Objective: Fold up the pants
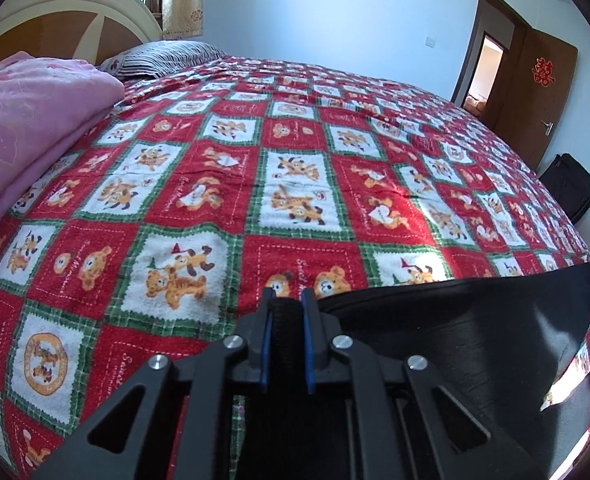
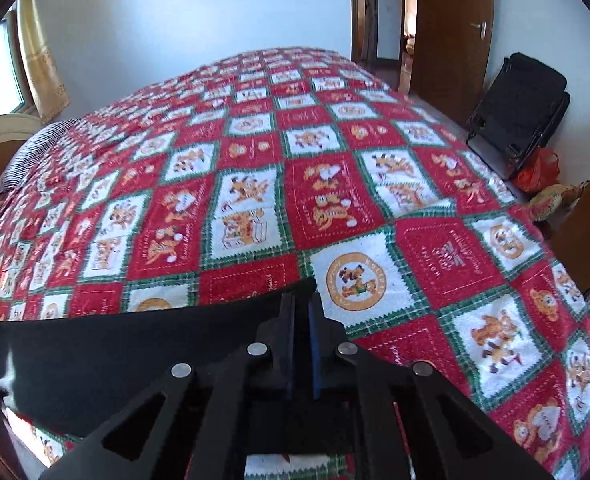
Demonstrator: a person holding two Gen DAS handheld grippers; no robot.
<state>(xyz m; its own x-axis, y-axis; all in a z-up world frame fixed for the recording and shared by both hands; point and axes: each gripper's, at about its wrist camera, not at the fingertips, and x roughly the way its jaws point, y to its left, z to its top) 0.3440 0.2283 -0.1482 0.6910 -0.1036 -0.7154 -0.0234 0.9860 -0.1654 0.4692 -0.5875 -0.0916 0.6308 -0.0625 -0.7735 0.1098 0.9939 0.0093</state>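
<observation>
Fingers of 2 grippers, left gripper (image 1: 289, 298) and right gripper (image 2: 303, 300), pinch 1 black pants (image 1: 475, 312).

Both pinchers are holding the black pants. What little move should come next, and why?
Probably lift both ends together and carry them forward over the bed. The left gripper and right gripper are each shut on the black pants, stretched between them above the checked bedspread.
</observation>
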